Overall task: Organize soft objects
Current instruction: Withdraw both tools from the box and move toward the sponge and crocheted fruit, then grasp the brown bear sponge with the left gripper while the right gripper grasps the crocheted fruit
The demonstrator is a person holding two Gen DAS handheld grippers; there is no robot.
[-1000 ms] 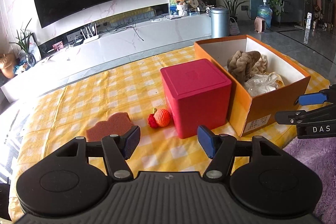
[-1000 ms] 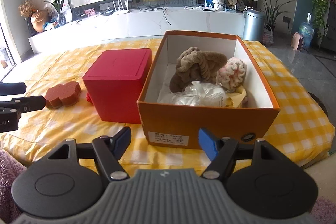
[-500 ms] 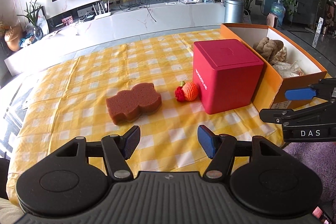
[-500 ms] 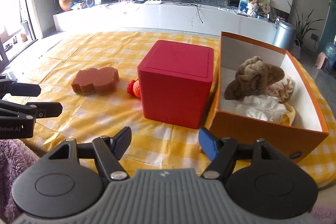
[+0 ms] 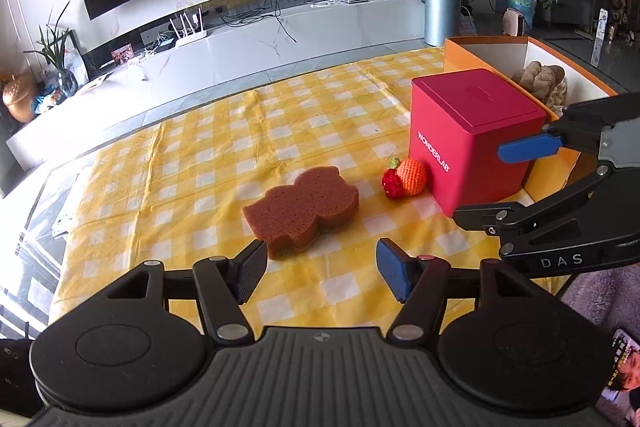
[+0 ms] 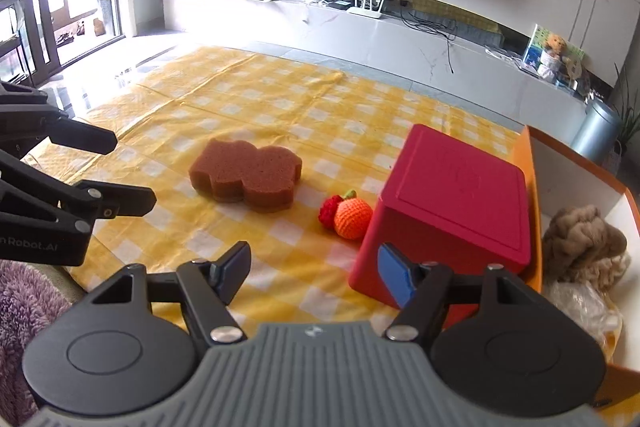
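Observation:
A brown sponge point(image 5: 301, 210) lies on the yellow checked cloth point(image 5: 224, 155), just ahead of my open, empty left gripper point(image 5: 320, 273). A small crocheted orange-and-red toy point(image 5: 405, 178) rests against a red cube box point(image 5: 472, 139). Behind it stands an orange cardboard box point(image 5: 476, 47) with a brown knitted item point(image 5: 540, 77) inside. In the right wrist view the sponge point(image 6: 245, 175), the toy point(image 6: 347, 215), the red box point(image 6: 452, 203) and the knitted item point(image 6: 584, 239) show. My right gripper point(image 6: 314, 275) is open and empty, low before the red box.
The right gripper point(image 5: 560, 195) reaches in at the right of the left wrist view; the left gripper point(image 6: 60, 195) shows at the left of the right wrist view. A white TV bench point(image 5: 248, 43) and a metal bin point(image 5: 442, 15) stand beyond the table.
Both grippers have swung left, away from the orange box and toward the sponge and toy. The sponge now lies centred ahead of the left gripper. Both stay open.

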